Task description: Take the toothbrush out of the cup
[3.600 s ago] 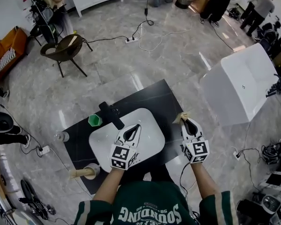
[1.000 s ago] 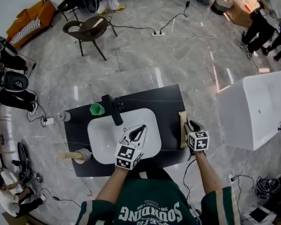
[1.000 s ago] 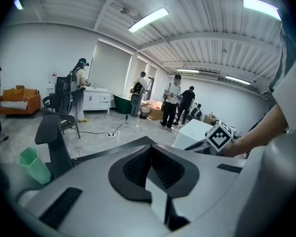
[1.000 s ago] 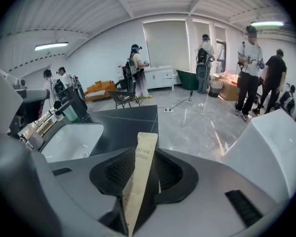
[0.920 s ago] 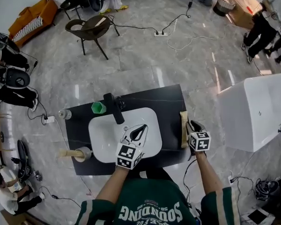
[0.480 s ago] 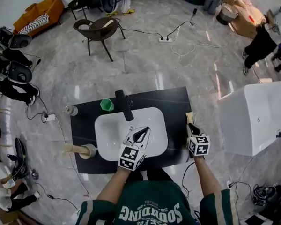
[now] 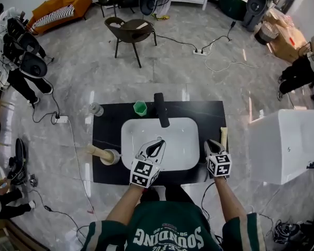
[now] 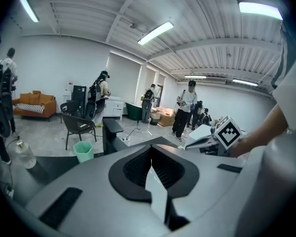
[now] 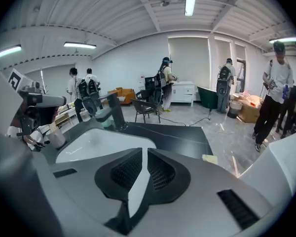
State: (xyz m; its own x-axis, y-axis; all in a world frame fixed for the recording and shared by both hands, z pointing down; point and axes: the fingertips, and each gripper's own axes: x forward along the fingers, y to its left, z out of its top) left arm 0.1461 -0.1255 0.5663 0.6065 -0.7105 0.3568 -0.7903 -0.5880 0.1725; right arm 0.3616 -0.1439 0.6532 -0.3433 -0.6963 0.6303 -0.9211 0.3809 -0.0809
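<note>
Toothbrush, seen only as a pale tan strip, lies flat at the edge of the dark counter. It is just to the right of the right hand-held gripper and not between its jaws. This hand-held gripper has its jaws nearly together and holds nothing. The left hand-held gripper is over the white sink, jaws also closed and empty. The green cup stands well ahead of it, beside the black tap.

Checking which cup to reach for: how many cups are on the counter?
2: a green cup beside the faucet, and a pale cup at the counter's left edge. None seem hidden.
</note>
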